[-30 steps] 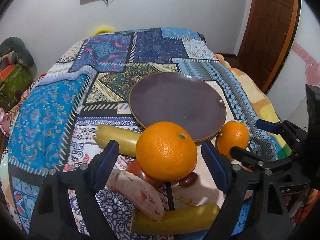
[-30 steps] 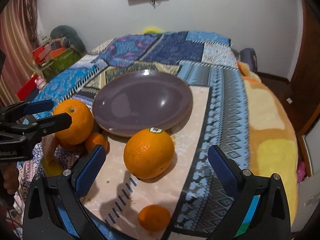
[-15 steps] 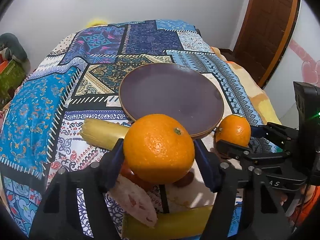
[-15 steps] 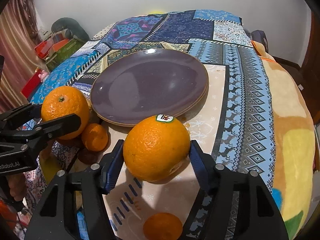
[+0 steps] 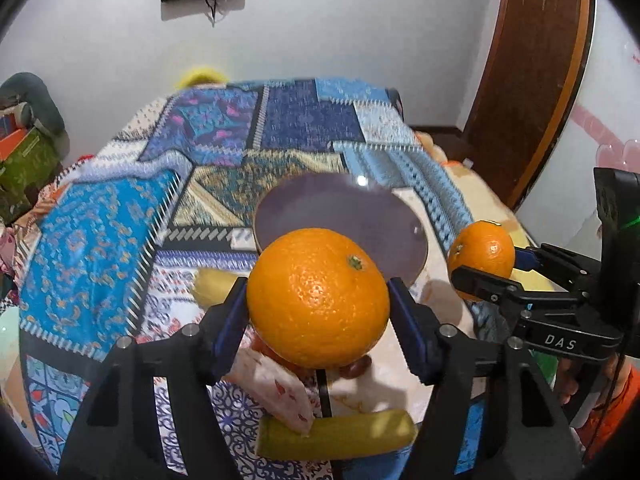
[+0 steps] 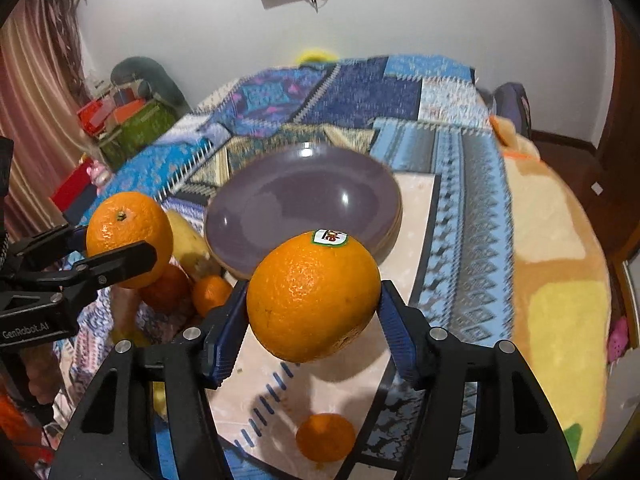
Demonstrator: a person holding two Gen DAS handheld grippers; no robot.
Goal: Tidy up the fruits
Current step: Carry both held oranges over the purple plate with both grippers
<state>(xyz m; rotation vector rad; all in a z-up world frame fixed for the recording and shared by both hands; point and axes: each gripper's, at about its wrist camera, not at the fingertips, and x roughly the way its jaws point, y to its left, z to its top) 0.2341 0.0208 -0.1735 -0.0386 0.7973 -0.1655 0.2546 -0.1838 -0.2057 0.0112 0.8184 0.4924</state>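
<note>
oranges are both lifted above the quilt: my left gripper (image 5: 318, 312) clamps the stemmed orange (image 5: 318, 298), my right gripper (image 6: 312, 312) the stickered orange (image 6: 314, 296). i judge this the carry; next i set both down in the purple plate (image 6: 280, 200).

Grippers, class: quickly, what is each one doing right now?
Left gripper: shut on the stem-end orange.
Right gripper: shut on the stickered orange.
</note>
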